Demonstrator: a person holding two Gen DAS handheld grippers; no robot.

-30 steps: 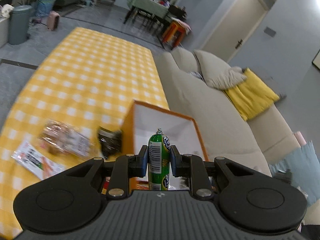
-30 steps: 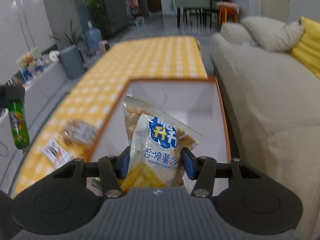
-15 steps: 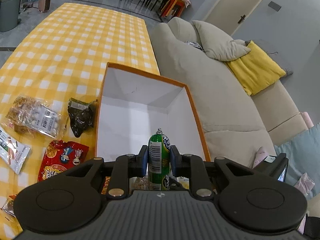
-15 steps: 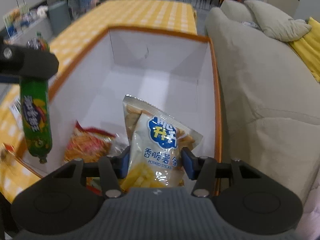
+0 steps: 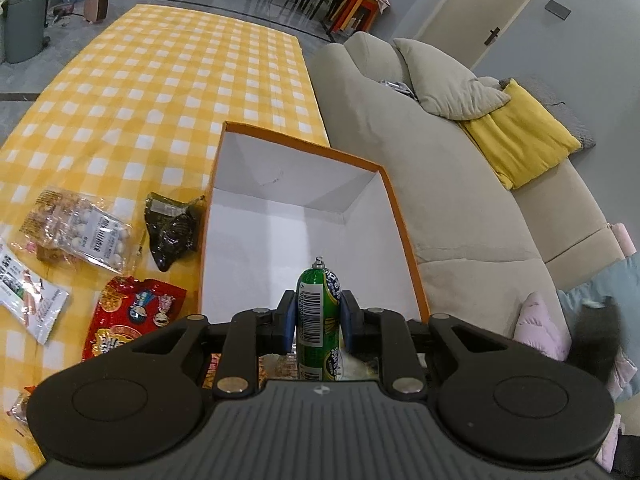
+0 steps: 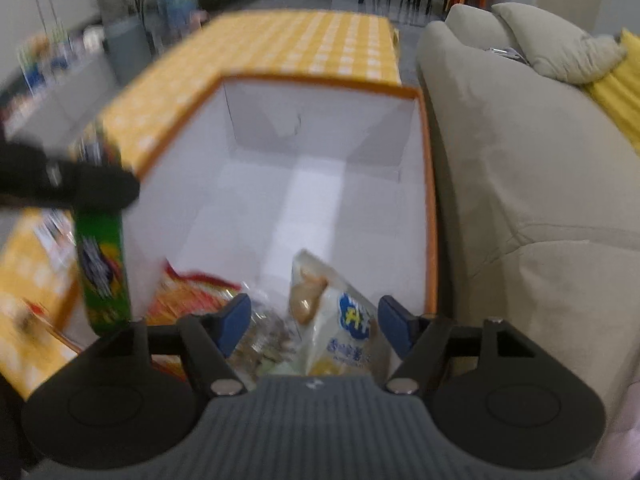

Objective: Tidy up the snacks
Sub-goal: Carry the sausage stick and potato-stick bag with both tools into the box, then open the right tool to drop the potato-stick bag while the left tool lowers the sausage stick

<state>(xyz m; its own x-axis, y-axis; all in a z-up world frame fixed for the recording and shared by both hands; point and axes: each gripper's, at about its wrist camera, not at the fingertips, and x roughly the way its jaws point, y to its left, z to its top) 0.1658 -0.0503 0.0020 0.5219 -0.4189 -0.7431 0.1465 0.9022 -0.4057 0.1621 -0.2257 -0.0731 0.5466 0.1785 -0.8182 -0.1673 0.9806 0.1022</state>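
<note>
My left gripper [image 5: 314, 318] is shut on a green sausage stick [image 5: 318, 320] and holds it over the near end of the orange-rimmed white box [image 5: 400, 224]. In the right wrist view the same stick [image 6: 102, 256] hangs from the left gripper at the box's left wall. My right gripper [image 6: 314, 320] is open above the box [image 6: 430, 200]. The potato-stick bag [image 6: 340, 320] lies loose between its fingers, in the box beside a red snack bag [image 6: 188, 296] and a clear packet [image 6: 264, 340].
On the yellow checked tablecloth [image 5: 160, 80] left of the box lie a dark packet [image 5: 172, 228], a clear candy bag [image 5: 80, 232], a red bag [image 5: 128, 320] and a white packet [image 5: 28, 292]. A beige sofa [image 5: 440, 168] runs along the right.
My right gripper opened and let the potato-stick bag drop into the box. My left gripper moved the green stick closer over the box's near end.
</note>
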